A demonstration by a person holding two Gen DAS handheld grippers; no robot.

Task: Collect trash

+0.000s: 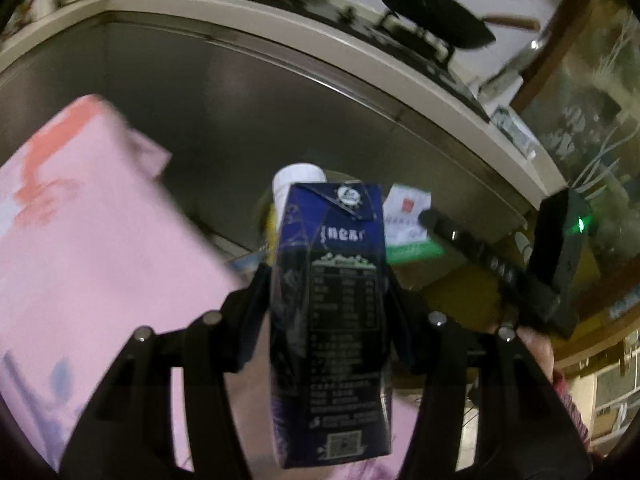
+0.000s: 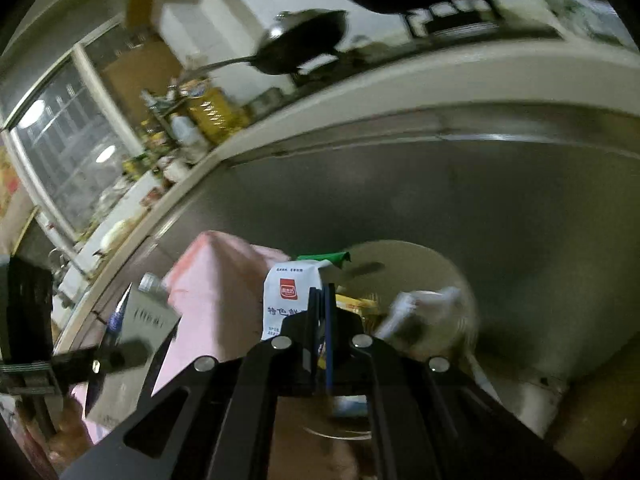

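My left gripper (image 1: 328, 300) clamps a dark blue drink carton (image 1: 330, 320) upright between its pads, above a round bin (image 2: 460, 280) that already holds wrappers. My right gripper (image 2: 320, 320) is pressed together on a white snack packet (image 2: 290, 296) with a red logo, pinched at its edge only — a thin hold. Risk one: the packet slips free and lands outside the bin. Risk two: the carton, gripped low on its sides, tips forward on release and misses the rim. Risk three — both grippers sit close together; they could collide over the opening.
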